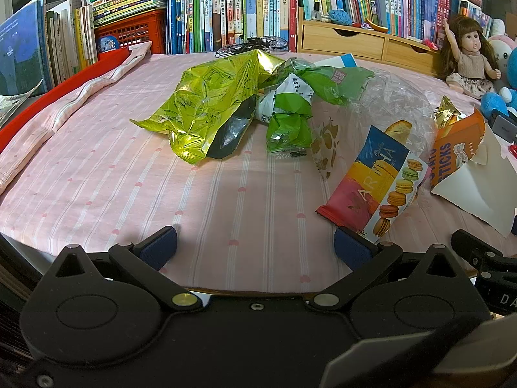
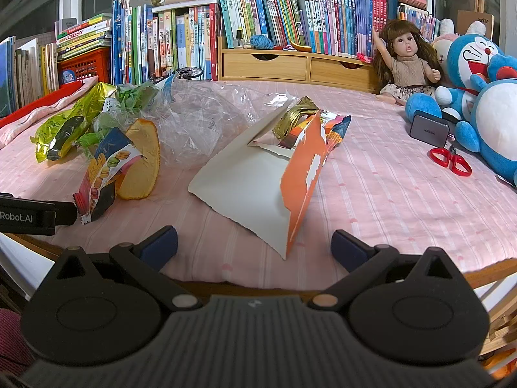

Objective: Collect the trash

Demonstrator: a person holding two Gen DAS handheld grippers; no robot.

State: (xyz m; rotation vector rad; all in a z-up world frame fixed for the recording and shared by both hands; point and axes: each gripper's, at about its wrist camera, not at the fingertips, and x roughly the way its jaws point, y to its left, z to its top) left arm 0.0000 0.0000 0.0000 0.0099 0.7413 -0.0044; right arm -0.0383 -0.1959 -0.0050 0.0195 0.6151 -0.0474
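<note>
Trash lies on a table under a pink striped cloth [image 1: 129,174]. A yellow-green foil bag [image 1: 206,106] and a crumpled green wrapper [image 1: 287,110] sit mid-table. A clear plastic bag [image 1: 394,103] lies to their right, with a macaron cookie wrapper [image 1: 378,187] in front of it. A torn orange cardboard box [image 2: 268,181] stands open, showing its white inside. My left gripper [image 1: 255,245] is open at the near edge, empty, left of the macaron wrapper. My right gripper [image 2: 255,245] is open and empty, just short of the orange box's lower corner.
Books [image 2: 194,38] line the back, with a red crate [image 1: 135,30] and wooden drawers [image 2: 290,63]. A doll [image 2: 407,61], blue plush toys [image 2: 481,97], a grey device [image 2: 428,131] and red scissors [image 2: 450,160] occupy the right side. A folded pink cloth [image 1: 64,110] lies at left.
</note>
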